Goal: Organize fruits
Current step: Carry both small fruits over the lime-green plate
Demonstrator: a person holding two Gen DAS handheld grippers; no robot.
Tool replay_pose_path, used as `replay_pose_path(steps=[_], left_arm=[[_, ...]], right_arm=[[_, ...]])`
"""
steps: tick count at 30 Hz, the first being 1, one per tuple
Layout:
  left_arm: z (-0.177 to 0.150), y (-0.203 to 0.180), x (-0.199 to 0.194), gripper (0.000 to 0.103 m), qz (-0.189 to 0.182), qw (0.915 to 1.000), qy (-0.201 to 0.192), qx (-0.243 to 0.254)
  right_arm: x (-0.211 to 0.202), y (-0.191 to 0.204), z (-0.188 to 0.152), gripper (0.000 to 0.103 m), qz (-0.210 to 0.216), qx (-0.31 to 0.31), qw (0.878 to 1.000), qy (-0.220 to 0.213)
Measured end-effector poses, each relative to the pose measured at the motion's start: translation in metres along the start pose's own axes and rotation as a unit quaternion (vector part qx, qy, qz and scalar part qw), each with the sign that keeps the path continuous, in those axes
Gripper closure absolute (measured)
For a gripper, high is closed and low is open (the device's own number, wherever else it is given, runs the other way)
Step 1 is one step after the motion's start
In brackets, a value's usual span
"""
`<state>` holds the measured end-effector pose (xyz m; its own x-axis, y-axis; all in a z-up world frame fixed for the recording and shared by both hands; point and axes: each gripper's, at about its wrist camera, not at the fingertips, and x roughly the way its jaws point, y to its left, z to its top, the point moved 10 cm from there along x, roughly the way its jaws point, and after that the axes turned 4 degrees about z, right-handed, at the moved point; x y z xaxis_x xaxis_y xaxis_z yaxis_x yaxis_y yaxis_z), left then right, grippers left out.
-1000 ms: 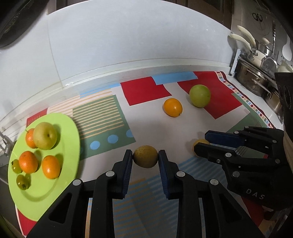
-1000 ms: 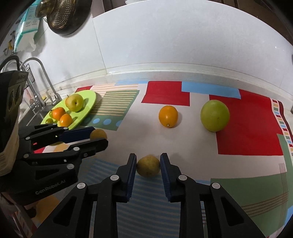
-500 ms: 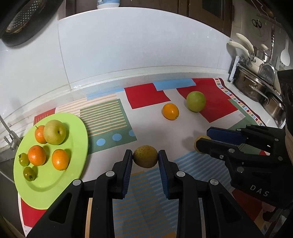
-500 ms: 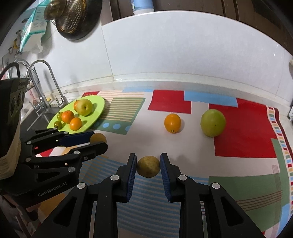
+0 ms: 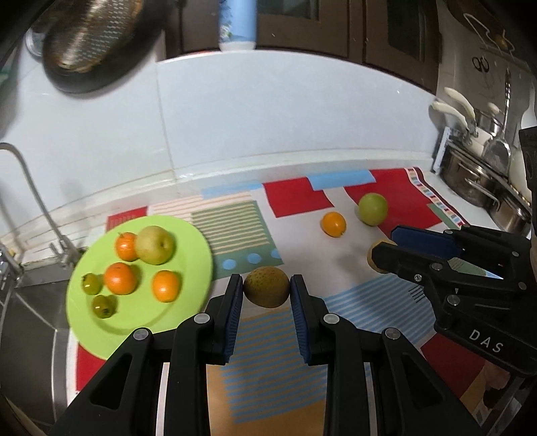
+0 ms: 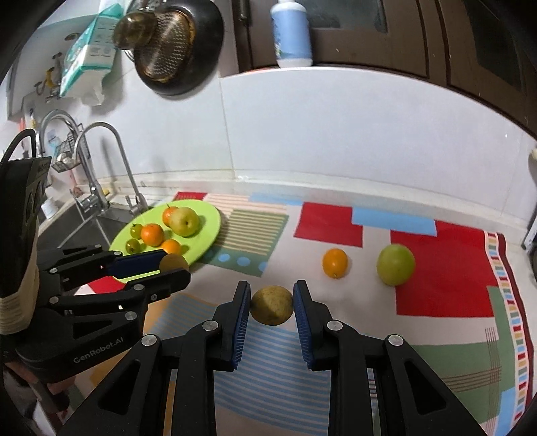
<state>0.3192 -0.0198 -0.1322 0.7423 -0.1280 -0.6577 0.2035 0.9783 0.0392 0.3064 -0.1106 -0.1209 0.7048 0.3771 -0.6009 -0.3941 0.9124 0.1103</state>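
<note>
Each gripper, left (image 5: 266, 290) and right (image 6: 272, 303), clamps one brown fruit. A round fruit may slip and roll off the crowded plate (image 5: 188, 234).

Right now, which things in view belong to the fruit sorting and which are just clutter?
Job: green plate with fruit on it; brown fruit in left gripper; yellow fruit in right gripper; loose orange; green fruit.

Clutter: faucet, colander, bottle, pots.
</note>
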Motion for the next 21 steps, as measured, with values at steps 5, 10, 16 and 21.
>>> replay_pose_path(steps=[5,10,16,21], left_arm=[[-0.002,0.019,-0.018,0.074,0.018,0.9997,-0.012,-0.016],[-0.007,0.041,-0.031,0.074,0.036,0.9988,-0.015,-0.028],[-0.015,0.072,-0.047,0.074,0.061,0.9972,-0.017,-0.040],[-0.018,0.096,-0.057,0.074,0.078,0.9957,-0.021,-0.046]], right_arm=[[-0.005,0.021,0.011,0.075,0.013,-0.013,1.000,-0.014],[-0.006,0.046,0.021,0.075,0.031,-0.025,0.999,-0.022],[0.001,0.079,0.028,0.075,0.054,-0.040,0.997,-0.027],[0.009,0.102,0.035,0.075,0.068,-0.050,0.996,-0.030]])
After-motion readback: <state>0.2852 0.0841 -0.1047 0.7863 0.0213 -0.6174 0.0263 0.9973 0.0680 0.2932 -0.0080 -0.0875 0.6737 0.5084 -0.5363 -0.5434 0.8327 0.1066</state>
